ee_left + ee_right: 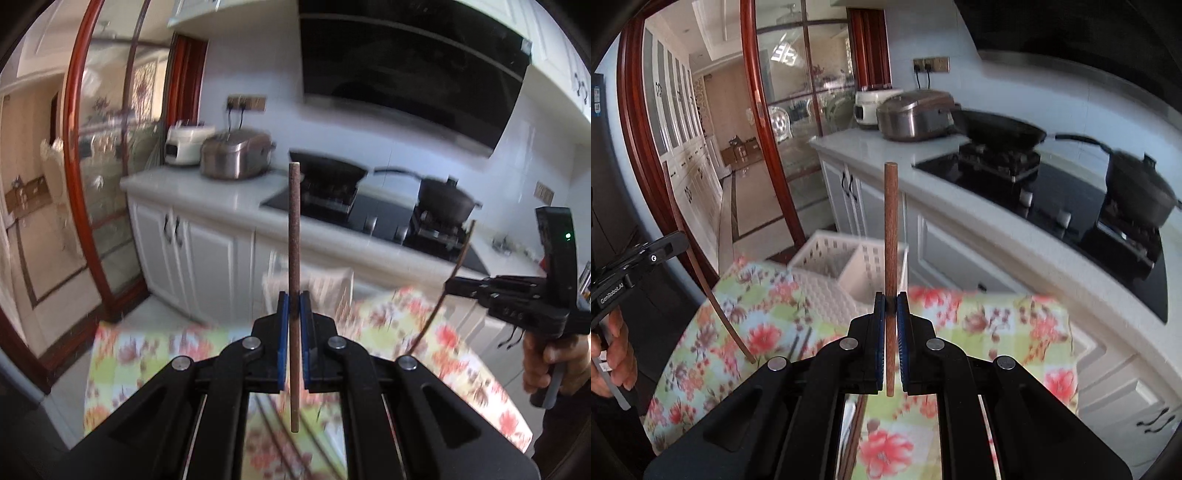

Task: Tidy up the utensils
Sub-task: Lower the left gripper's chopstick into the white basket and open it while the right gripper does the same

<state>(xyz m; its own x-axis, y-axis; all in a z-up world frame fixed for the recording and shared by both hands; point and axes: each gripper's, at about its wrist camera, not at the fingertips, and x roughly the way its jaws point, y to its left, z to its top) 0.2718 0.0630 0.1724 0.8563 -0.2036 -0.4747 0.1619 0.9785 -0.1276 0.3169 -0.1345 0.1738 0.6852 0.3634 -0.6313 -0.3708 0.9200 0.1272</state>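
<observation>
Left chopstick: a brown stick clamped upright in the left gripper, most of its length above the pads, a shorter end hanging below. It is held up in the air over the table.
Right chopstick: the same kind of stick, pinched upright in the right gripper, also held clear of the table.
Left gripper state: blue pads pressed together on the stick, no gap visible.
Right gripper state: pads closed tight on its stick.
Basket: a white slotted holder with compartments at the table's far edge, just beyond the right gripper's tips; likely where the sticks belong.
Other utensils: blurred dark sticks seem to lie on the floral cloth below both grippers; too smeared to count.
Surroundings: counter with two rice cookers, a wok and a pot on the stove, well apart from the table.
Risk, slip: each stick is held by a narrow pinch near one end, so a quick swing could let it pivot or slide out.
Risk, miss: a long upright stick may catch the basket's rim or divider if lowered off line.
Risk, clash: the grippers work close together, so both heading for one compartment could knock sticks.
</observation>
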